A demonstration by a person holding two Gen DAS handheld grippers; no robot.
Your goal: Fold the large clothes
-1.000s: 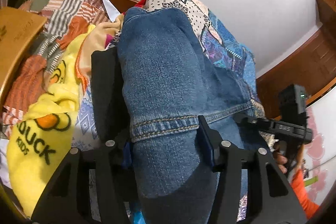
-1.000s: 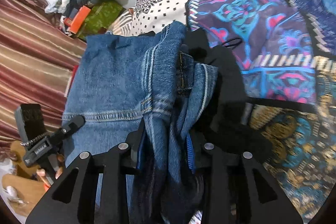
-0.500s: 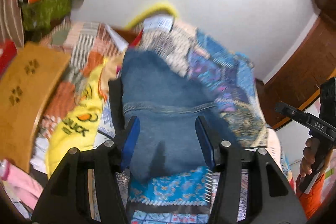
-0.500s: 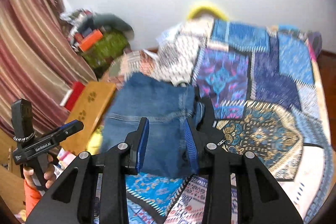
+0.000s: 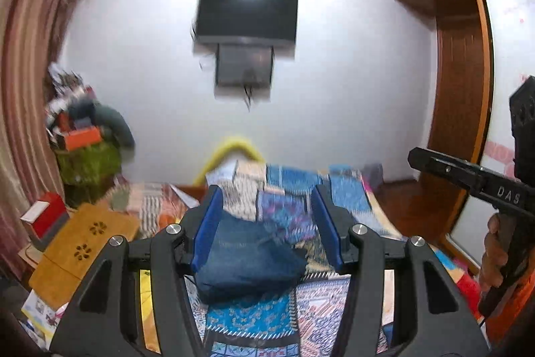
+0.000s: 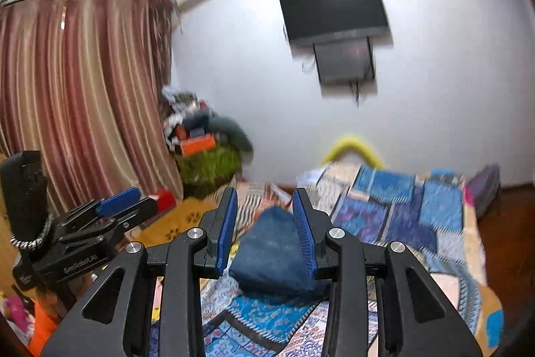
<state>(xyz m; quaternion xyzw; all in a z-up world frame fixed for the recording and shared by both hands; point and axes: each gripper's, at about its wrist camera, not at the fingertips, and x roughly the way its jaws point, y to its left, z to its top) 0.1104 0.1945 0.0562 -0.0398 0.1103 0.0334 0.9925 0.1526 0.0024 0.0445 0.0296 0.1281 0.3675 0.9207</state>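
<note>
The folded blue jeans point(image 5: 245, 260) lie in a compact bundle on the patchwork bedspread point(image 5: 344, 193), and show in the right wrist view point(image 6: 274, 250) too. My left gripper point(image 5: 267, 226) is open and empty, held well back from and above the jeans. My right gripper point(image 6: 265, 226) is open and empty, also pulled back from the bundle. The right gripper body shows at the right edge of the left wrist view point(image 5: 474, 179). The left gripper shows at the left of the right wrist view point(image 6: 100, 219).
A wooden lap table point(image 5: 83, 246) and striped and yellow clothes point(image 5: 150, 209) lie left of the jeans. A pile of boxes and bags point(image 6: 204, 143) stands in the corner by the curtain point(image 6: 77, 96). A TV point(image 5: 247, 17) hangs on the far wall. A wooden wardrobe point(image 5: 458, 122) stands at right.
Both grippers let go of the jeans, opened and drew back and up from the bed. The jeans now lie folded on the bedspread.
</note>
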